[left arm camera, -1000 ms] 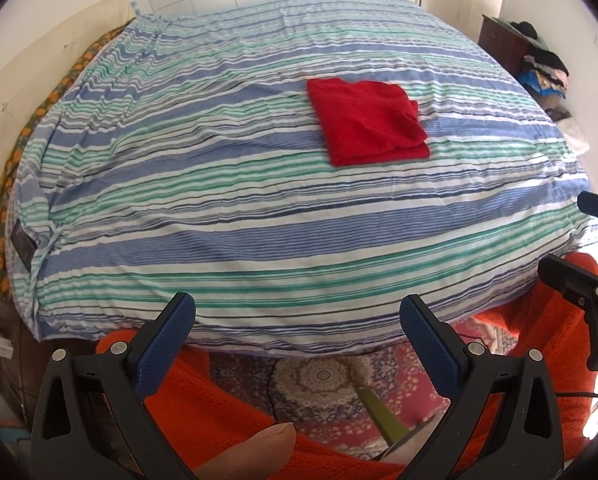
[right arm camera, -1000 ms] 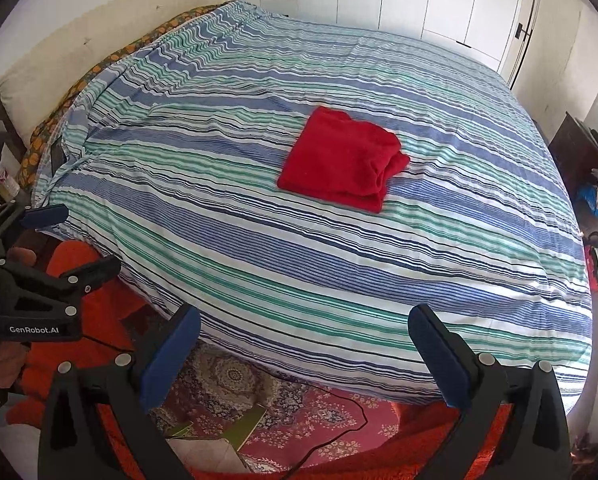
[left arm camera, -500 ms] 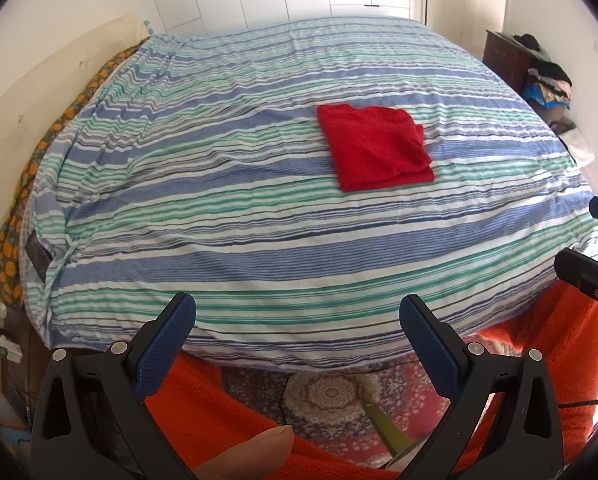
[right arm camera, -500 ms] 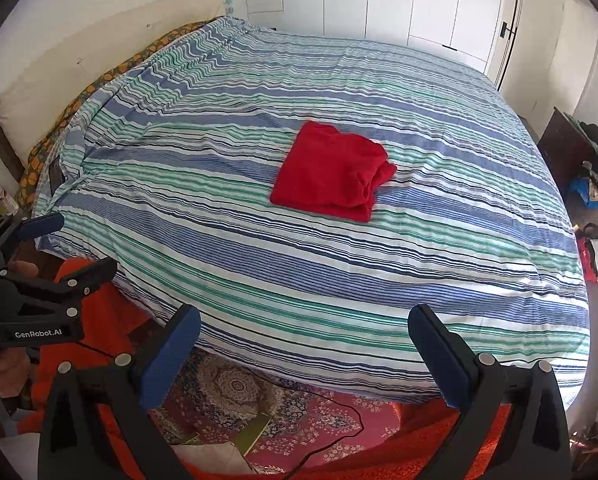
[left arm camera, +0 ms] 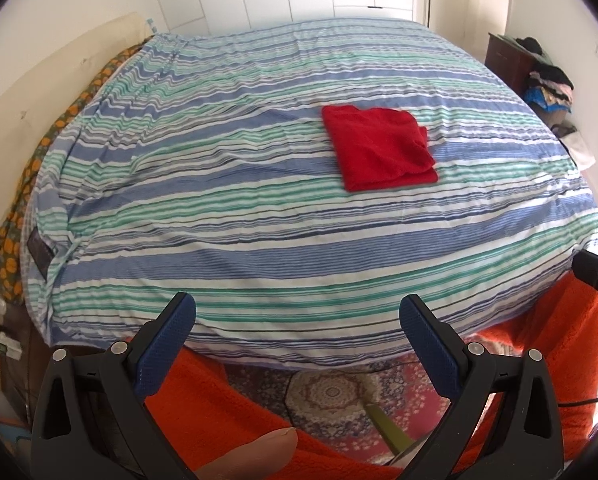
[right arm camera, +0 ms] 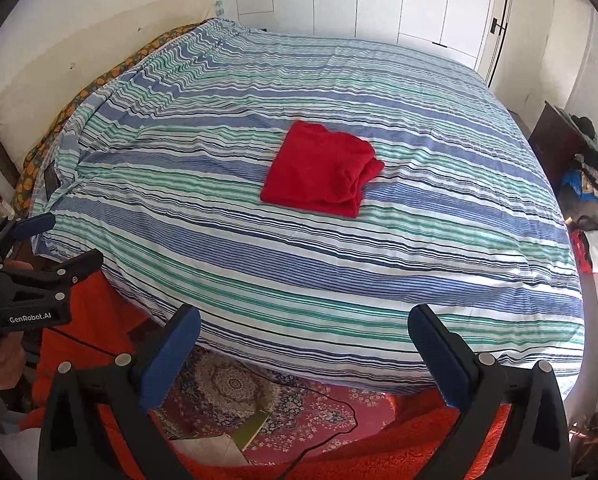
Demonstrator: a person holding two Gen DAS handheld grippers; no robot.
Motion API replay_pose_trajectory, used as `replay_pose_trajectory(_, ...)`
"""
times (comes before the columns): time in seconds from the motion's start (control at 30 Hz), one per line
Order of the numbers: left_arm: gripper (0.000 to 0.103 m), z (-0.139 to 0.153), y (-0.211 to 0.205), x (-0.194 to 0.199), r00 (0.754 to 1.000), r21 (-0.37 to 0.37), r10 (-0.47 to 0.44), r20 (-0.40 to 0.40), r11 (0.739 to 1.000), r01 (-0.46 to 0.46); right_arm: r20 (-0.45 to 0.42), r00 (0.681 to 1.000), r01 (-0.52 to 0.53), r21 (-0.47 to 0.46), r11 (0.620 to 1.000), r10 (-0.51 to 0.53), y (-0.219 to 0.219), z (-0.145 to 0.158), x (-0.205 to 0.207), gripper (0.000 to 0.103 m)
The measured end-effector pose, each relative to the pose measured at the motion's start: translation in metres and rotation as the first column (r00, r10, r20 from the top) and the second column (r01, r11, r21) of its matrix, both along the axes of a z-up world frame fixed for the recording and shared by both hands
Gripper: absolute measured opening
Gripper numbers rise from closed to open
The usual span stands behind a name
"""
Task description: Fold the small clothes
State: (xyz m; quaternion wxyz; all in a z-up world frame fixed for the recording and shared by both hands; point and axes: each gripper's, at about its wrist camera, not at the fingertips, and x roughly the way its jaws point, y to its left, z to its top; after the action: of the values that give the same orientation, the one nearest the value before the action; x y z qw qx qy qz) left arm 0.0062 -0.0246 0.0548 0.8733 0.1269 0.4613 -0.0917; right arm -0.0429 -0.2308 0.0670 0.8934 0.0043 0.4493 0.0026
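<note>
While the left claw (left arm camera: 297, 316) hangs with its blue-padded jaws spread wide and empty over the near edge of the bed (left arm camera: 259, 216), the folded red garment (left arm camera: 379, 148) lies well ahead of it and a little to the right, flat on the striped cover. Its long axis runs away from the claw, with the bunched, layered edge on its right side.

From the right wrist, the right claw (right arm camera: 303, 324) is likewise gaping and holding nothing. The red garment (right arm camera: 321, 174) sits far ahead, roughly centred between the jaws, its thick folded edges turned rightward. The other claw shows at far left, beside the bed (right arm camera: 339, 264) corner.
</note>
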Motion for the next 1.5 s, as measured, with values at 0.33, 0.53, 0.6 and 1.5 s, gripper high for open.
replay_pose_trajectory(0.33,0.102,0.001,-0.003,-0.001,1.0,0.005,-0.009,0.005,1.0,0.009,-0.009,1.0,-0.003,-0.007,1.0,0.003,0.003,0.001,0.001,0.102)
replay_pose_trajectory(0.53,0.102,0.002,-0.005,-0.002,1.0,0.023,-0.003,0.017,1.0,0.003,-0.011,1.0,-0.009,-0.011,1.0,0.009,0.006,0.0,0.0,0.102)
replay_pose_trajectory(0.6,0.102,0.001,-0.006,-0.002,1.0,0.029,-0.004,0.02,1.0,0.003,-0.01,1.0,-0.007,-0.015,1.0,0.007,0.006,0.0,-0.001,0.102)
replay_pose_trajectory(1.5,0.102,0.006,-0.015,-0.006,0.999,0.033,-0.019,0.044,0.999,0.017,0.017,1.0,-0.005,-0.018,1.0,0.005,0.01,0.005,0.0,0.102)
